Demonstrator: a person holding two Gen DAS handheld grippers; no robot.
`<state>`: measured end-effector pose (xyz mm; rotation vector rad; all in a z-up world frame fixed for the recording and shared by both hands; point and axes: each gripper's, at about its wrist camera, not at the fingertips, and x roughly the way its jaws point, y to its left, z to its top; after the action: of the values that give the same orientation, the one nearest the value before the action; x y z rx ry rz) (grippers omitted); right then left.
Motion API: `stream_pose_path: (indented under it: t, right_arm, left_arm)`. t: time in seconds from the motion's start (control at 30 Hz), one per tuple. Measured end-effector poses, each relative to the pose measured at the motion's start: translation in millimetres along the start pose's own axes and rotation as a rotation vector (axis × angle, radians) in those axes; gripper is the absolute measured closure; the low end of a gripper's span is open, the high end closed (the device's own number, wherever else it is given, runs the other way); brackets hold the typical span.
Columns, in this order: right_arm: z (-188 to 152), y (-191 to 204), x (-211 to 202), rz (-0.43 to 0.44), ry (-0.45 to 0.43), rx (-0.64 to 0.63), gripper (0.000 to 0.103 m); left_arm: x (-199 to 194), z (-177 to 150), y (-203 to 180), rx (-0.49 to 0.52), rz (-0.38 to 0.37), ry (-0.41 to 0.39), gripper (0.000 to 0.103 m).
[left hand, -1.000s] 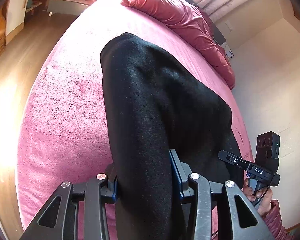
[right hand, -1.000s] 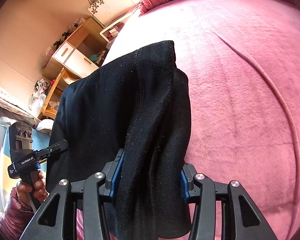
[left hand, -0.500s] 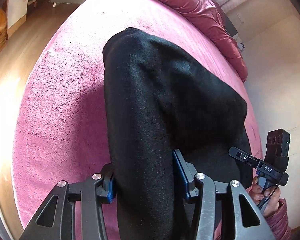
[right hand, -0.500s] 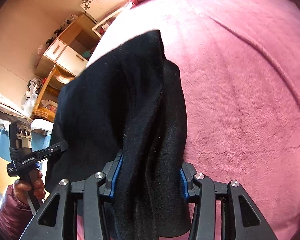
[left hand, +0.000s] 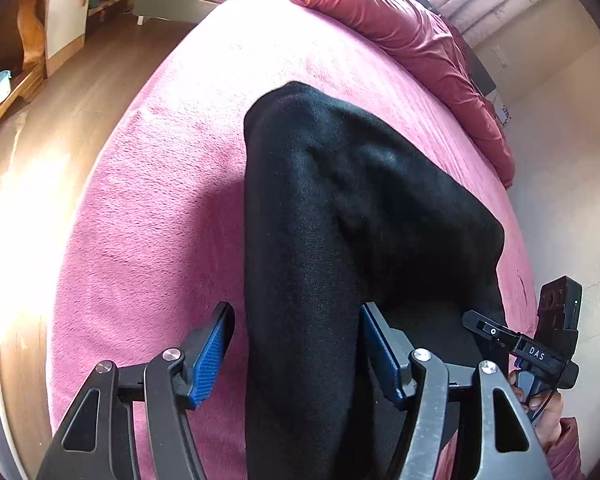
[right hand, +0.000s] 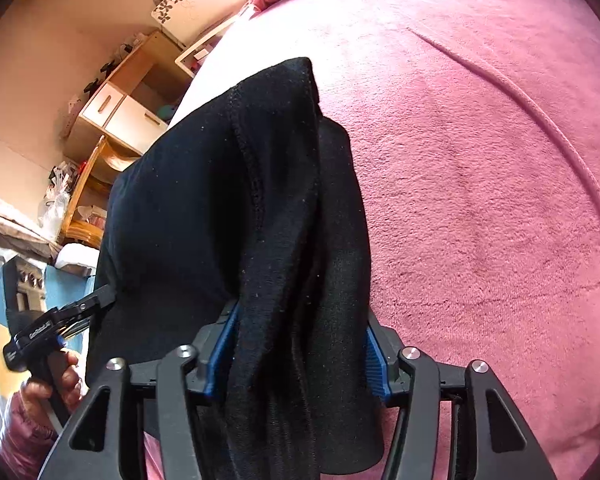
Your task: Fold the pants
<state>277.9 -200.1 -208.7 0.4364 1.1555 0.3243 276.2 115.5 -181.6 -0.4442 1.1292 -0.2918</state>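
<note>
The black pants (left hand: 340,200) lie along the pink bed (left hand: 160,220) and run up between my left gripper's (left hand: 296,320) jaws, which are opening. Its left pad (left hand: 214,354) stands clear of the cloth, with bed showing in the gap. In the right wrist view the pants (right hand: 220,200) hang bunched through my right gripper (right hand: 300,320). Those jaws are opening too, but the cloth still fills the gap and touches both pads. Each view shows the other gripper in a hand at its edge: the right one (left hand: 540,344) and the left one (right hand: 52,328).
A rumpled red duvet (left hand: 400,32) lies along the bed's far end by the wall. Wooden floor (left hand: 60,112) runs beside the bed on the left. A wooden desk with drawers (right hand: 116,108) and cluttered shelves stand beyond the bed's edge. Bare pink cover (right hand: 480,160) spreads to the right.
The left jaws have spread, and the left pad has come away from the pants. The right jaws have widened a little around the bunched cloth. The pants have settled lower on the bed.
</note>
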Motion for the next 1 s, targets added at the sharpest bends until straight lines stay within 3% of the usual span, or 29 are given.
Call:
stream_pose_path:
  t: [0.07, 0.2, 0.37, 0.63, 1.0]
  right_arm:
    - [0, -1, -2, -0.009, 0.000, 0.019, 0.037]
    - [-4, 2, -15, -0.004, -0.020, 0.019, 0.036]
    - [-15, 0, -10, -0.062, -0.018, -0.007, 0.038]
    - [-16, 3, -21, -0.088, -0.038, 0.003, 0.036]
    - [-43, 40, -75, -0.245, -0.203, -0.084, 0.033]
  left_arm:
    - [-16, -5, -1, -0.011, 0.018, -0.055, 0.038]
    - [-37, -24, -7, 0.024, 0.017, -0.107, 0.040]
    - [-17, -51, -11, 0.099, 0.137, -0.062, 0.037]
    - [-21, -53, -12, 0.050, 0.153, -0.096, 0.037]
    - [-82, -87, -51, 0.109, 0.199, -0.279, 0.038]
